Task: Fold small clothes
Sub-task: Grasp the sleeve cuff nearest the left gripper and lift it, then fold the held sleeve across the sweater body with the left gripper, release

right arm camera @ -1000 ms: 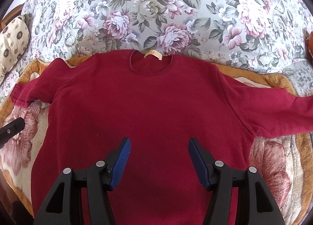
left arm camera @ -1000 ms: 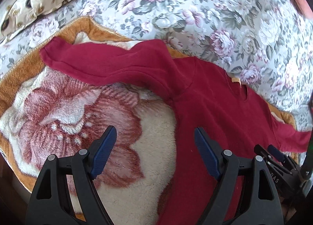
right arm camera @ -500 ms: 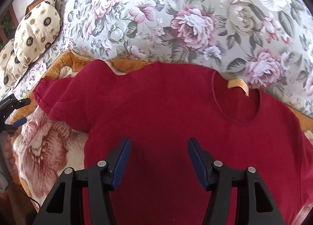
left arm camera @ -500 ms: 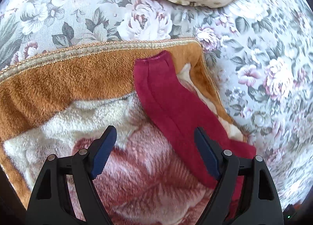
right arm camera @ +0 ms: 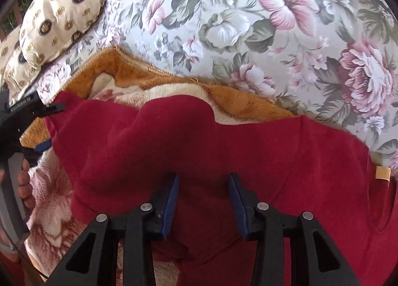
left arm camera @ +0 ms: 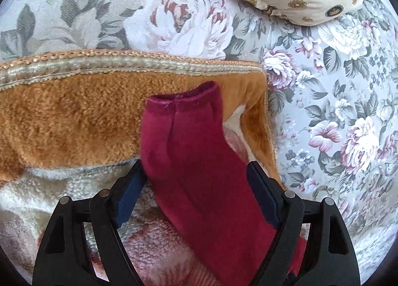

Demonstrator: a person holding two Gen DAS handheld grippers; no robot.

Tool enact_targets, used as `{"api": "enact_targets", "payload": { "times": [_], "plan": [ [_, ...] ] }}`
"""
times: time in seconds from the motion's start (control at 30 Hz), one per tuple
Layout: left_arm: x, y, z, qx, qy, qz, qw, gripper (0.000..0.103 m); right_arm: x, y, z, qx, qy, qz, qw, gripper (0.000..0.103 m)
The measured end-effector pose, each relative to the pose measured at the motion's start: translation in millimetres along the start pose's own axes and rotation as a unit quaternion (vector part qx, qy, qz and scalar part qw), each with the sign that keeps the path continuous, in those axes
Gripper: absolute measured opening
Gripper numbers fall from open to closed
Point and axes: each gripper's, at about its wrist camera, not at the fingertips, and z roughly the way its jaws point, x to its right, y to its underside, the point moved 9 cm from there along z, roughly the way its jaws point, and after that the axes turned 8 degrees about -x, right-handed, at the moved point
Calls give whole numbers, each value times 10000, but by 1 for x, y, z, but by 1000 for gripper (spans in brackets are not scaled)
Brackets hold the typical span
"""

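A red sweater (right arm camera: 223, 151) lies spread on a fleece blanket (left arm camera: 69, 116) over a floral bed cover (right arm camera: 248, 24). The step in hand looks like taking hold of one sleeve (left arm camera: 189, 151) to fold it inward. The left gripper (left arm camera: 196, 186) straddles the sleeve near its cuff, jaws wide, pads not yet pressing. The right gripper (right arm camera: 202, 194) sits over the shoulder area, jaws closing with red cloth between them. Next, both must pinch cloth firmly before lifting. No containers are in view.
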Motion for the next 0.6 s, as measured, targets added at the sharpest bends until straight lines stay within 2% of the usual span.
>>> {"api": "enact_targets", "payload": {
  "times": [0.03, 0.07, 0.13, 0.2, 0.27, 0.33, 0.43, 0.53, 0.6],
  "plan": [
    [5, 1, 4, -82, 155, 51, 9998, 59, -1, 0, 2, -20, 86, -80, 9999, 40],
    [8, 3, 8, -206, 82, 82, 9997, 36, -2, 0, 0, -34, 81, -108, 9999, 40],
    [13, 6, 9, -296, -83, 208, 9993, 15, 1, 2, -4, -111, -165, -39, 9998, 40],
    [35, 13, -4, -347, 176, 483, 9981, 10, 11, 7, -11, -128, -366, 131, 9992, 40],
    [64, 25, -28, -307, 486, 841, 9948, 9, 24, 13, -19, -57, -321, 254, 9991, 40],
    [105, 45, -59, -315, 915, 1257, 9873, 7, 43, 21, -31, 35, -199, 395, 9990, 40],
    [166, 81, -97, -458, 1460, 1808, 9716, 7, 76, 38, -53, 164, -160, 745, 9970, 40],
    [230, 135, -125, -706, 2024, 2381, 9473, 7, 108, 57, -75, 232, -271, 1092, 9934, 40],
    [268, 180, -130, -893, 2273, 2714, 9309, 7, 136, 71, -92, 274, -95, 1226, 9920, 40]
  ]
}}
